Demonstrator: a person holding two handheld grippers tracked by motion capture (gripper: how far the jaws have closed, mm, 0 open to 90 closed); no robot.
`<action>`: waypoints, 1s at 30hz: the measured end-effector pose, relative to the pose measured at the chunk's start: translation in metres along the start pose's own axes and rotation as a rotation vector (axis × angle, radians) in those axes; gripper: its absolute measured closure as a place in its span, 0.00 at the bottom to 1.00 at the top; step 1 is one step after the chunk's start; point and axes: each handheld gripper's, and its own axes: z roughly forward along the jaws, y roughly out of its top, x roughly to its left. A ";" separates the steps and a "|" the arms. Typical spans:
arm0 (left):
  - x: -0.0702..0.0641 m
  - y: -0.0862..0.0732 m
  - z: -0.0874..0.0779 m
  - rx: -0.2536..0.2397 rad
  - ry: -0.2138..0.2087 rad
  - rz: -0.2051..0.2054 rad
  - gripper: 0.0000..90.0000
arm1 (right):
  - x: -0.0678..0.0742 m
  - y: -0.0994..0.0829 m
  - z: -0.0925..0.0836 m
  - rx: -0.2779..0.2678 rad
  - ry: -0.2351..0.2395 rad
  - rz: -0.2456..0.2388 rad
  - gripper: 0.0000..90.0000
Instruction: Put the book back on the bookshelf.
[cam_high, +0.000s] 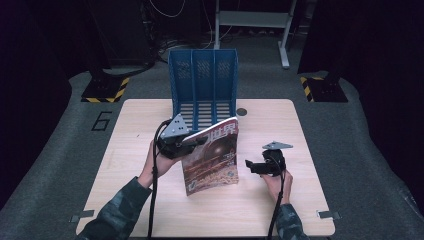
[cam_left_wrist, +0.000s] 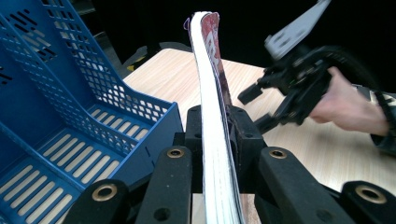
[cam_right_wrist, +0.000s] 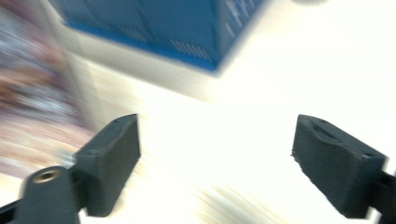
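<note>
My left claw (cam_left_wrist: 217, 140) clamps the magazine (cam_high: 211, 157) upright at frame centre before the blue file rack (cam_high: 203, 82), right claw (cam_high: 256, 166) wide and empty; next, I'd judge, slot it into a compartment.

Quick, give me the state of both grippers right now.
Left gripper: shut on the magazine, holding it upright on its edge.
Right gripper: open, nothing between its jaws.
</note>
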 end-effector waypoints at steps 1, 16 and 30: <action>-0.001 0.000 0.000 -0.004 -0.002 -0.005 0.89 | 0.000 0.000 0.000 0.000 0.000 0.000 0.11; -0.010 0.010 -0.003 0.015 -0.027 0.019 0.93 | -0.014 -0.010 0.029 0.055 -0.162 0.018 0.00; -0.017 0.025 -0.015 0.022 -0.034 0.060 0.93 | -0.013 -0.011 0.029 0.055 -0.157 0.016 0.00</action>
